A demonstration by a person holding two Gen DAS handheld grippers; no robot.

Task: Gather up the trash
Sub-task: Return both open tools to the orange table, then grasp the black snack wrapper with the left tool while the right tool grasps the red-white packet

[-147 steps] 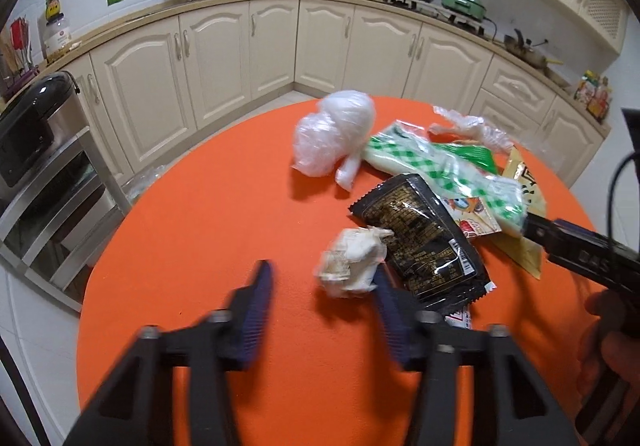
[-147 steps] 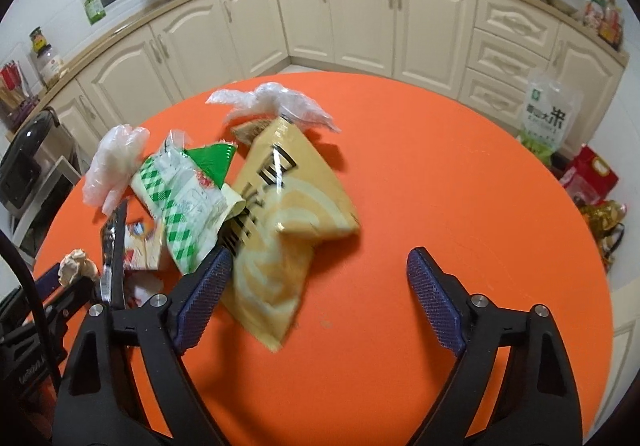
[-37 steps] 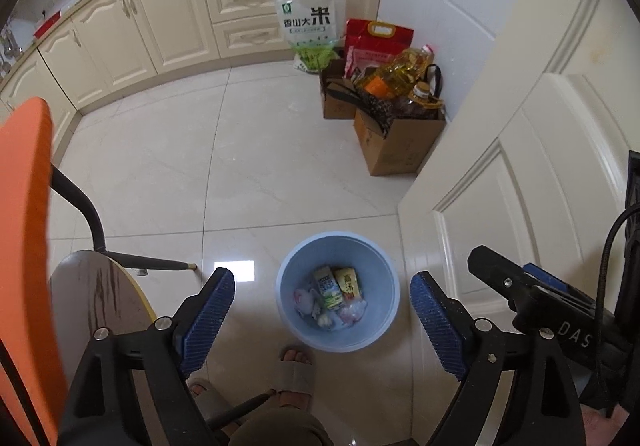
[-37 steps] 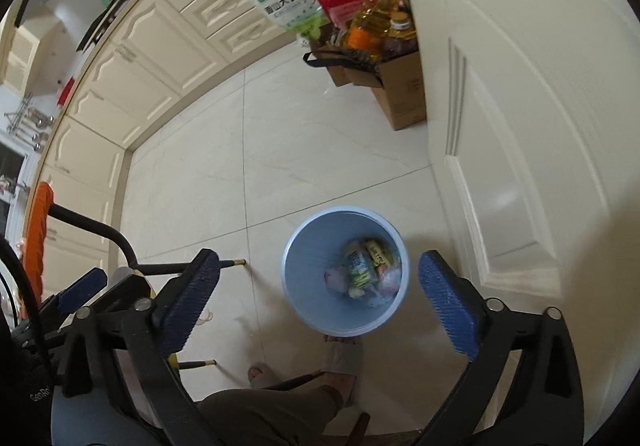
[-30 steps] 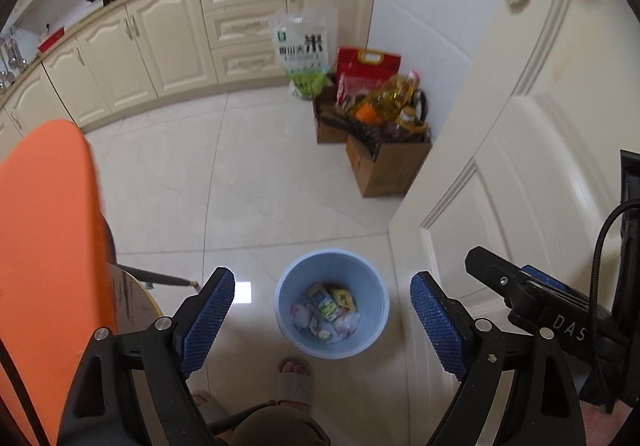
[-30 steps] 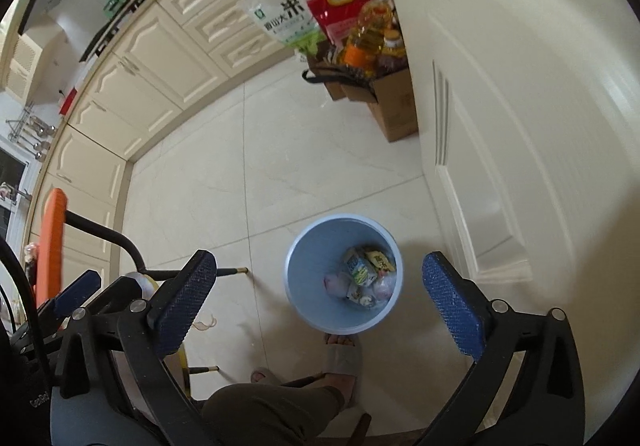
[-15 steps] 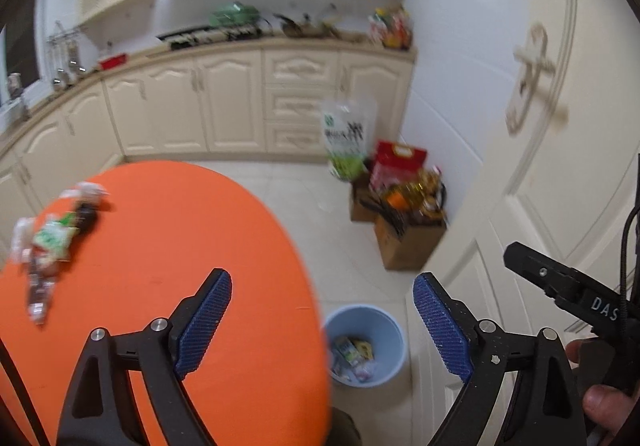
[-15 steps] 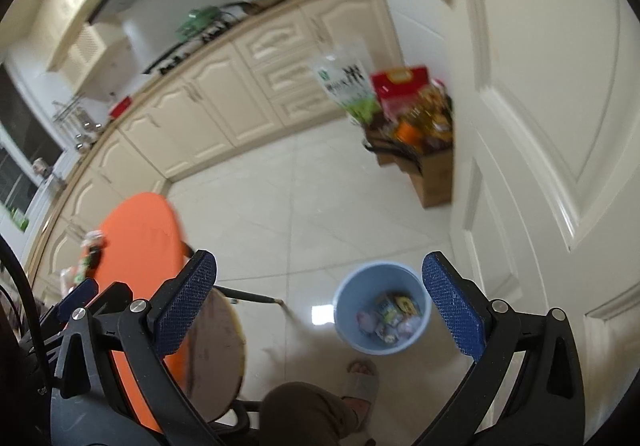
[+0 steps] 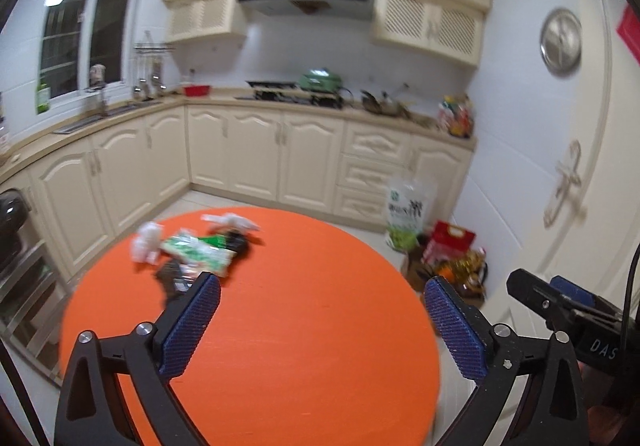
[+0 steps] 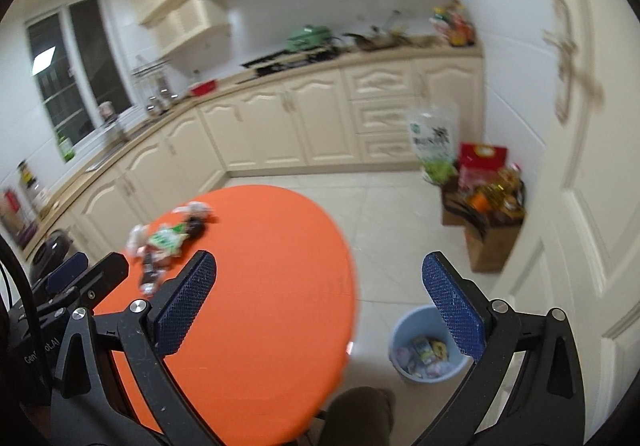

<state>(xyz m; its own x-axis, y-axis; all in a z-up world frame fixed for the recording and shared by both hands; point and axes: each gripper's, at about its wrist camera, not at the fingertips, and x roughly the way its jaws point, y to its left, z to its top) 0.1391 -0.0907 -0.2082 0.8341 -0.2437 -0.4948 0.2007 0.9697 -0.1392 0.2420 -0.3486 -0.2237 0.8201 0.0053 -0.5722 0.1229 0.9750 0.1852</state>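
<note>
A pile of trash (image 9: pixel 192 246) lies on the far left of the round orange table (image 9: pixel 280 326): a white plastic bag, a green checked wrapper and dark wrappers. It also shows in the right wrist view (image 10: pixel 164 242). My left gripper (image 9: pixel 324 326) is open and empty above the table's near part. My right gripper (image 10: pixel 320 306) is open and empty over the table's right edge. A light blue bin (image 10: pixel 428 346) with several pieces of trash inside stands on the floor, right of the table.
Cream kitchen cabinets (image 9: pixel 260 158) run along the back wall. A rice bag (image 9: pixel 408 214), a red bag and a cardboard box (image 10: pixel 492 242) with bottles stand by the white door (image 10: pixel 580 166). My knee (image 10: pixel 356 418) is below.
Both grippers have swung up and left from above the bin toward the table. The table and its trash pile now fill the lower view. Both stay open and empty.
</note>
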